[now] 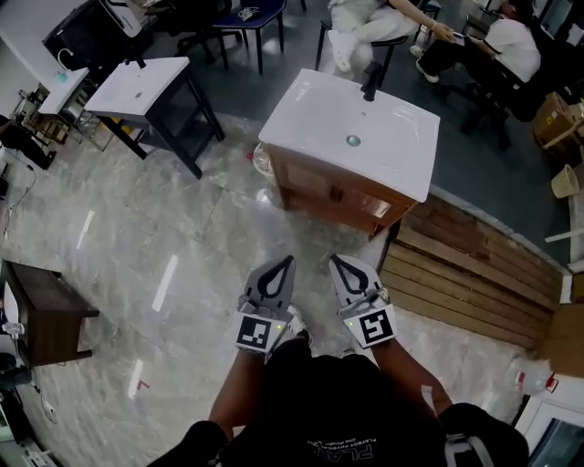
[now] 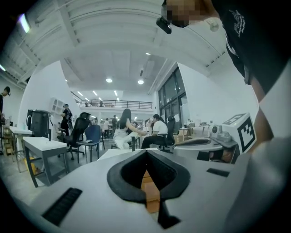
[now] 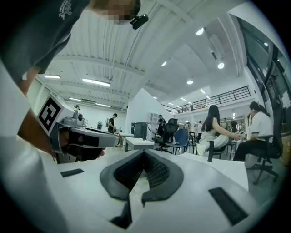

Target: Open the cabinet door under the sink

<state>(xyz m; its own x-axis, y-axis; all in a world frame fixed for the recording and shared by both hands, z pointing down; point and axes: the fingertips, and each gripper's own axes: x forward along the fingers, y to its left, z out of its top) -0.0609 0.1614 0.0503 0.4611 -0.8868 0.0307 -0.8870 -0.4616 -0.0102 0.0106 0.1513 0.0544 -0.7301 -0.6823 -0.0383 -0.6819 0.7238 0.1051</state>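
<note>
A white sink (image 1: pixel 351 137) with a black tap sits on a brown wooden cabinet (image 1: pixel 319 187) in the middle of the head view. The cabinet's front faces me. Both grippers are held side by side over the marble floor, short of the cabinet and pointing level at it. My left gripper (image 1: pixel 285 263) has its jaws closed to a point with nothing in them. My right gripper (image 1: pixel 336 262) is shut and empty too. In the left gripper view, the cabinet's wood (image 2: pixel 148 184) shows through the gap behind the left gripper's (image 2: pixel 146 154) tips. The right gripper (image 3: pixel 144 152) points past the sink's white top (image 3: pixel 213 166).
Wooden planks (image 1: pixel 465 274) lie on the floor right of the cabinet. A second white sink on a dark stand (image 1: pixel 146 84) is at the back left. A low dark table (image 1: pixel 46 315) stands at the left edge. People sit on chairs (image 1: pixel 365 23) behind the sink.
</note>
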